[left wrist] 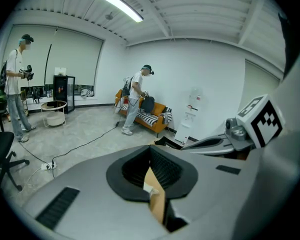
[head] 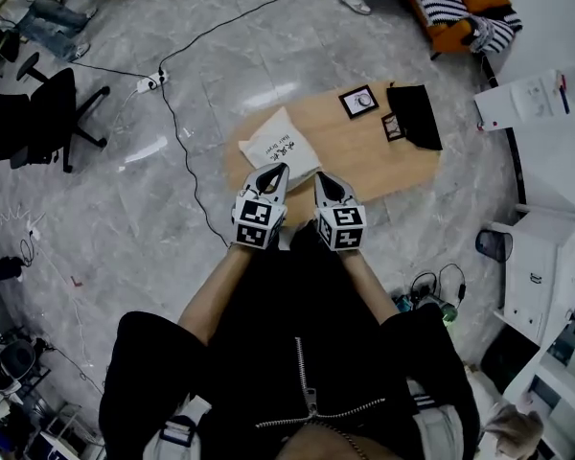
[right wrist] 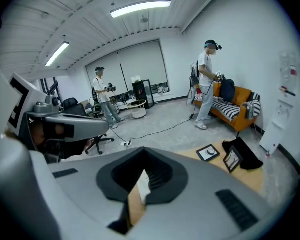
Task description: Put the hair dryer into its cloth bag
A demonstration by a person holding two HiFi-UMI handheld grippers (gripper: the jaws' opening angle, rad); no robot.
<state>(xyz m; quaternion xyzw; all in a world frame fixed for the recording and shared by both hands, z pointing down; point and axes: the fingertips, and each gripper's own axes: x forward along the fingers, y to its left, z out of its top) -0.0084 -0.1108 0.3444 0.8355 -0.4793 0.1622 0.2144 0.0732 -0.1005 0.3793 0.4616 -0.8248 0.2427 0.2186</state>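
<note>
A white cloth bag with dark print lies flat on the near left part of a low wooden table. No hair dryer shows in the open. My left gripper and right gripper hover side by side above the table's near edge. Their tips point at the bag. Both are shut, with nothing between their jaws. In the left gripper view the left gripper has its jaws together, and a strip of table and a bit of the bag show through the slit. The right gripper looks the same.
A black cloth and two small framed items lie on the table's far right. A cable and power strip cross the floor; an office chair stands left, a white unit right. Two people stand by an orange sofa.
</note>
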